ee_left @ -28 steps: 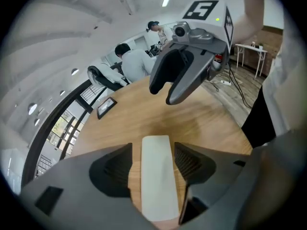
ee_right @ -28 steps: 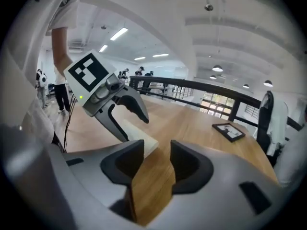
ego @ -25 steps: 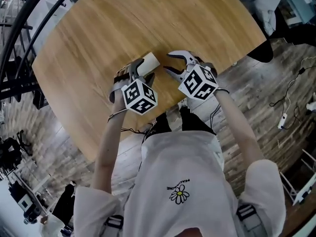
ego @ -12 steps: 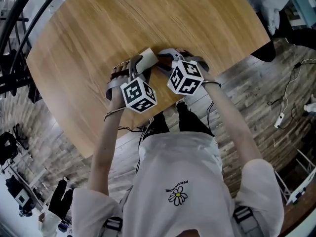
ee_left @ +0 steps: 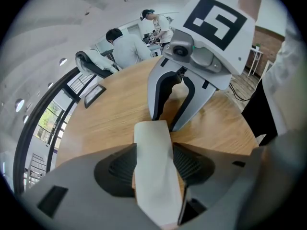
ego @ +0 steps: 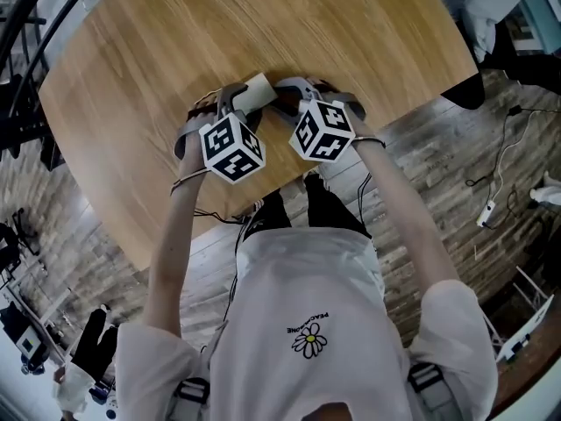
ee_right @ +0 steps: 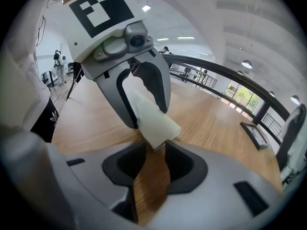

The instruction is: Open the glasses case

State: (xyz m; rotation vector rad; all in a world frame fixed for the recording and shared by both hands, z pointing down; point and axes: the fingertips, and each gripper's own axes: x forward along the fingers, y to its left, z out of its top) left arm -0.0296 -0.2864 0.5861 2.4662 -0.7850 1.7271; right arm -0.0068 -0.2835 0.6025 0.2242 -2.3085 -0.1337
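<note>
Wooden table [ego: 307, 24]; shut glasses case [ee_left: 153, 166] pinched by closing left fingers [ee_left: 115, 169], its end between closing right fingers [ee_right: 187, 169].

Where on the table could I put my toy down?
On the table, the wide bare wood beyond the glasses case is free, and so is the wood on both sides. It is crowded at the near edge: the left hand-held gripper and the right hand-held gripper each have the case between closing jaws.
</note>
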